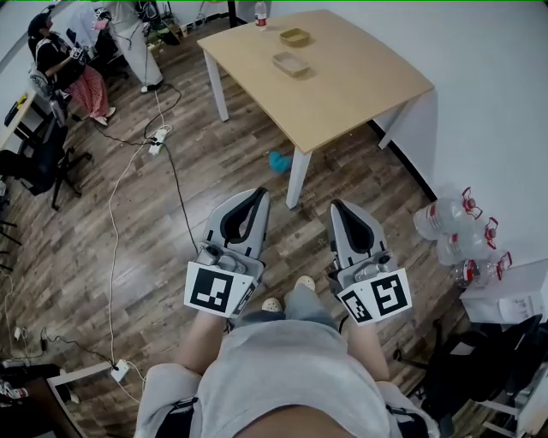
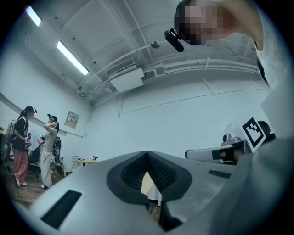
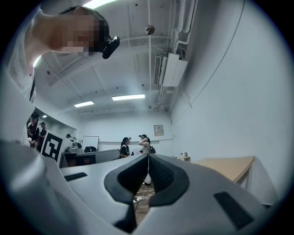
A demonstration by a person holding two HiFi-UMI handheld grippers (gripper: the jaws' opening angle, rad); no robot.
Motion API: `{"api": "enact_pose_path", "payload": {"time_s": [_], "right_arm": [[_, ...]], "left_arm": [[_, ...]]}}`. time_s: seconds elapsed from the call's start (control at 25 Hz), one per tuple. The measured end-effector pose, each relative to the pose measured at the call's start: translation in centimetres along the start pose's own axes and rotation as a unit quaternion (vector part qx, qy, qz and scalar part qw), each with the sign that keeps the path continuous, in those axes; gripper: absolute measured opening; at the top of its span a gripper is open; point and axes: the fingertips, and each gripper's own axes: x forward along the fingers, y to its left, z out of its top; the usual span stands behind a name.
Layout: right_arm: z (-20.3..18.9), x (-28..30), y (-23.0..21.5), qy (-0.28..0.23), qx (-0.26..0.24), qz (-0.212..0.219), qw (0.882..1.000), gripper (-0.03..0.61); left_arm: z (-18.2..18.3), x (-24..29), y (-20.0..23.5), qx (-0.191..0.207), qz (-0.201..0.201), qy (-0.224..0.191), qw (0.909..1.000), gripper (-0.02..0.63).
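I hold both grippers out in front of my body, over a dark wood floor [image 1: 128, 239]. The left gripper [image 1: 258, 196] has its jaws closed tip to tip with nothing between them; in the left gripper view [image 2: 147, 154] the black pads meet. My right gripper [image 1: 337, 206] is shut and empty as well, its pads touching in the right gripper view [image 3: 148, 157]. Both point toward a light wooden table [image 1: 360, 94] with white legs. On the table stand an olive container [image 1: 294, 37], a clear shallow container [image 1: 291, 63] and a small bottle [image 1: 261, 14].
A teal object [image 1: 279, 162] lies on the floor by the table leg. Large water jugs [image 1: 454, 227] stand against the right wall. A white power strip [image 1: 157, 139] with cables crosses the floor. People [image 1: 73, 68] stand at the far left, beside a black chair [image 1: 34, 162].
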Motion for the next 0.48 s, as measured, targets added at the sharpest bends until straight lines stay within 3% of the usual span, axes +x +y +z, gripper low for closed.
{"api": "enact_pose_path", "payload": {"time_s": [0.48], "right_arm": [[-1.4,7.1,-2.7,0.007,0.008,0.017,1.0,0.011]], "left_arm": [[-1.6,4.4,5.7,-0.002,0.024,0.004,0.9997,0.015]]}}
